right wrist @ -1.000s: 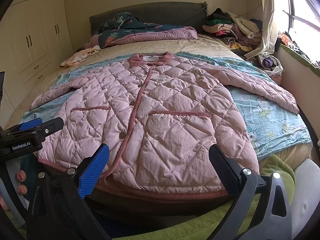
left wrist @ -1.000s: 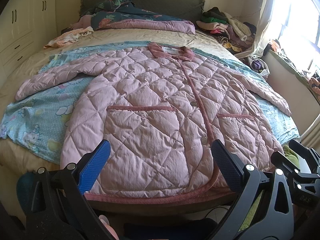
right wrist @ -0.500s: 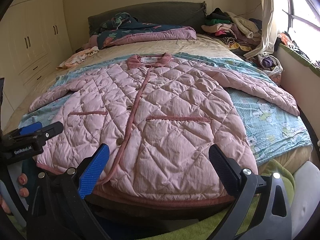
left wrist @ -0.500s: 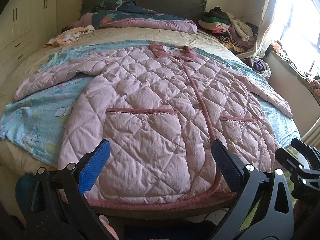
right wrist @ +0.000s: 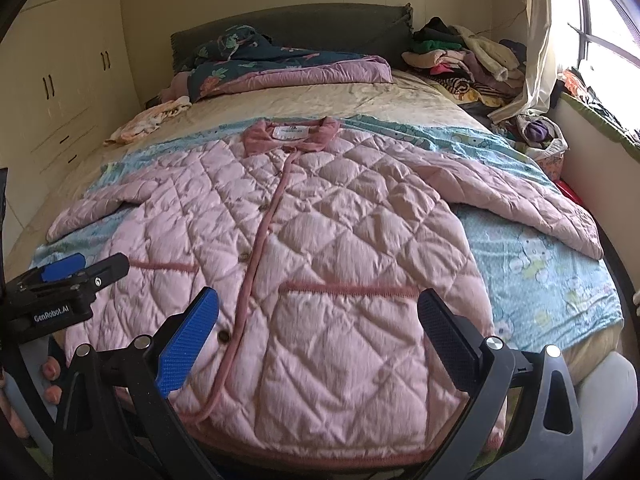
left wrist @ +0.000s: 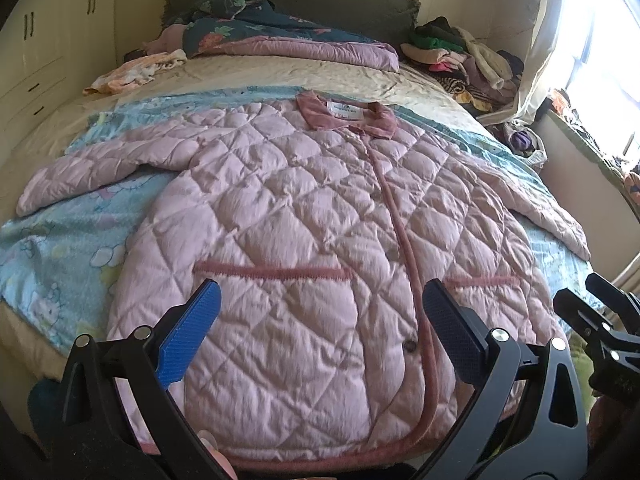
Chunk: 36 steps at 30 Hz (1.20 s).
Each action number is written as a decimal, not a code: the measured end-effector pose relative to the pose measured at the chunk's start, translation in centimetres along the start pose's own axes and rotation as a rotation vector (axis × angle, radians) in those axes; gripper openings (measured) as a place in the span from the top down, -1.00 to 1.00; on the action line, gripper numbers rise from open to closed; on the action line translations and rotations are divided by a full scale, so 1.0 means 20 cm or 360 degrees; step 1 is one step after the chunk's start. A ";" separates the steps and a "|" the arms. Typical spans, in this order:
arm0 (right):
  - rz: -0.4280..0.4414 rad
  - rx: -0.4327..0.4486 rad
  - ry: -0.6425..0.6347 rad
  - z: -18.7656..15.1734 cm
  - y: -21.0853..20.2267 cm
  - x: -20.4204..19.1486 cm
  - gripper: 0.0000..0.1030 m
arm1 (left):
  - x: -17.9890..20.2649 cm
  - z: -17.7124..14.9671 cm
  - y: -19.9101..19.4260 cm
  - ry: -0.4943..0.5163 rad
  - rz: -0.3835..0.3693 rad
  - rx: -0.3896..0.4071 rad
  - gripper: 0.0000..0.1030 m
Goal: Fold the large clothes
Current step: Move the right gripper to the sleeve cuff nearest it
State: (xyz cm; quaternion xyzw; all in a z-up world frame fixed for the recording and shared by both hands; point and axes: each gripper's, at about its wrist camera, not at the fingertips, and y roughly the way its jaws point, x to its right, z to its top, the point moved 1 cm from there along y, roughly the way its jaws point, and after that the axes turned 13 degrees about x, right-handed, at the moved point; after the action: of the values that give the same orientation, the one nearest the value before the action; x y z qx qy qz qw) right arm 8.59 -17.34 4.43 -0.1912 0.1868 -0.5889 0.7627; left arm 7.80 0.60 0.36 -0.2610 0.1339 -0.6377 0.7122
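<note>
A pink quilted jacket (left wrist: pixel 304 240) (right wrist: pixel 320 248) lies flat and face up on the bed, buttoned, collar toward the headboard, both sleeves spread out to the sides. Its hem hangs at the bed's near edge. My left gripper (left wrist: pixel 320 336) hovers open over the lower left front panel, above the pocket seam, holding nothing. My right gripper (right wrist: pixel 316 336) hovers open over the lower right front panel, also holding nothing. In the right wrist view the left gripper (right wrist: pixel 64 276) shows at the left edge, with a hand's fingertips below it.
A light blue cartoon-print sheet (left wrist: pixel 60 248) lies under the jacket. A folded quilt (left wrist: pixel 280 36) and headboard sit at the far end. A heap of clothes (right wrist: pixel 468 64) fills the far right corner. Wardrobe doors (right wrist: pixel 60 80) stand left, a window with curtain right.
Both grippers have moved forward and a little higher over the jacket's lower front. The jacket has not moved, and both grippers stay open.
</note>
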 end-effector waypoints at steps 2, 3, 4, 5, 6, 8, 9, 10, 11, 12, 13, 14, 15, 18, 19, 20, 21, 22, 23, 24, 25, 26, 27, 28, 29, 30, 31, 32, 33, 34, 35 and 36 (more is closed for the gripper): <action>0.0004 0.0004 0.0011 0.03 0.03 0.01 -0.92 | 0.00 0.02 0.02 -0.0006 0.0003 -0.0001 -0.84; 0.0004 0.0001 0.0019 0.04 0.04 0.01 -0.92 | 0.00 0.03 0.04 -0.0012 0.0007 0.0001 -0.84; 0.0000 0.0000 0.0023 0.06 0.06 0.02 -0.92 | 0.00 0.05 0.05 -0.0014 0.0012 0.0000 -0.84; -0.0001 0.0001 0.0027 0.07 0.08 0.02 -0.92 | 0.00 0.06 0.07 -0.0017 0.0016 0.0000 -0.84; -0.0004 -0.0004 0.0028 0.08 0.10 0.03 -0.92 | 0.00 0.06 0.07 -0.0018 0.0022 -0.0001 -0.84; -0.0005 -0.0011 0.0039 0.10 0.13 0.04 -0.92 | 0.00 0.08 0.10 -0.0018 0.0030 -0.0005 -0.84; -0.0008 -0.0014 0.0039 0.11 0.14 0.05 -0.92 | -0.01 0.10 0.11 -0.0025 0.0033 -0.0008 -0.84; -0.0017 -0.0018 0.0035 0.12 0.16 0.05 -0.92 | -0.01 0.10 0.12 -0.0029 0.0034 -0.0011 -0.84; -0.0020 -0.0019 0.0037 0.13 0.17 0.06 -0.92 | -0.01 0.12 0.14 -0.0036 0.0039 -0.0016 -0.84; -0.0022 -0.0024 0.0043 0.14 0.19 0.06 -0.92 | -0.02 0.12 0.15 -0.0041 0.0040 -0.0021 -0.84; -0.0022 -0.0032 0.0045 0.15 0.21 0.07 -0.92 | -0.02 0.13 0.17 -0.0046 0.0040 -0.0024 -0.84; -0.0020 -0.0037 0.0050 0.16 0.23 0.07 -0.92 | -0.02 0.15 0.18 -0.0054 0.0048 -0.0029 -0.84; -0.0027 -0.0036 0.0056 0.17 0.24 0.08 -0.92 | -0.02 0.16 0.19 -0.0060 0.0049 -0.0033 -0.84; -0.0043 -0.0032 0.0058 0.21 0.29 0.10 -0.92 | -0.02 0.19 0.22 -0.0061 0.0049 -0.0024 -0.84; -0.0045 -0.0035 0.0063 0.22 0.30 0.10 -0.92 | -0.01 0.21 0.23 -0.0062 0.0045 -0.0021 -0.84; -0.0040 -0.0035 0.0069 0.22 0.31 0.11 -0.92 | -0.01 0.22 0.24 -0.0068 0.0038 -0.0021 -0.84; -0.0045 -0.0033 0.0069 0.24 0.32 0.12 -0.92 | -0.01 0.23 0.25 -0.0070 0.0034 -0.0021 -0.84; -0.0059 -0.0032 0.0066 0.25 0.34 0.12 -0.92 | -0.01 0.25 0.26 -0.0071 0.0031 -0.0019 -0.84; -0.0060 -0.0030 0.0070 0.26 0.35 0.13 -0.92 | 0.00 0.26 0.27 -0.0072 0.0030 -0.0019 -0.84; -0.0059 -0.0030 0.0076 0.26 0.36 0.14 -0.92 | 0.00 0.28 0.28 -0.0074 0.0026 -0.0018 -0.84; -0.0063 -0.0032 0.0081 0.27 0.37 0.15 -0.92 | 0.01 0.29 0.29 -0.0075 0.0023 -0.0017 -0.84; -0.0072 -0.0034 0.0088 0.28 0.38 0.16 -0.92 | 0.01 0.30 0.30 -0.0074 0.0021 -0.0019 -0.84; -0.0077 -0.0033 0.0097 0.29 0.39 0.17 -0.92 | 0.02 0.32 0.32 -0.0074 0.0013 -0.0024 -0.84; -0.0089 -0.0032 0.0097 0.30 0.40 0.18 -0.92 | 0.02 0.33 0.33 -0.0074 0.0007 -0.0025 -0.84; -0.0101 -0.0030 0.0094 0.31 0.42 0.19 -0.92 | 0.03 0.34 0.34 -0.0071 0.0005 -0.0024 -0.84; -0.0113 -0.0026 0.0097 0.32 0.43 0.20 -0.92 | 0.04 0.36 0.36 -0.0068 0.0006 -0.0022 -0.84; -0.0119 -0.0025 0.0109 0.32 0.44 0.22 -0.92 | 0.04 0.37 0.37 -0.0067 0.0006 -0.0023 -0.84; -0.0121 -0.0021 0.0123 0.33 0.45 0.24 -0.92 | 0.05 0.38 0.39 -0.0067 0.0005 -0.0026 -0.84; -0.0131 -0.0017 0.0137 0.34 0.46 0.26 -0.92 | 0.06 0.39 0.41 -0.0067 0.0004 -0.0028 -0.84; -0.0140 -0.0014 0.0144 0.34 0.47 0.27 -0.92 | 0.06 0.40 0.43 -0.0065 0.0002 -0.0030 -0.84; -0.0148 -0.0011 0.0157 0.35 0.49 0.29 -0.92 | 0.08 0.41 0.45 -0.0059 0.0003 -0.0031 -0.84; -0.0159 -0.0007 0.0173 0.36 0.50 0.32 -0.92 | 0.08 0.42 0.47 -0.0056 0.0007 -0.0034 -0.84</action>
State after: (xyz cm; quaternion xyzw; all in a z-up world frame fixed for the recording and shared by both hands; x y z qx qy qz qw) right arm 22.05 -20.66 5.00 -0.1697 0.2193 -0.6353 0.7208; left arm 20.35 1.11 2.43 -0.2793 0.1288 -0.6299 0.7131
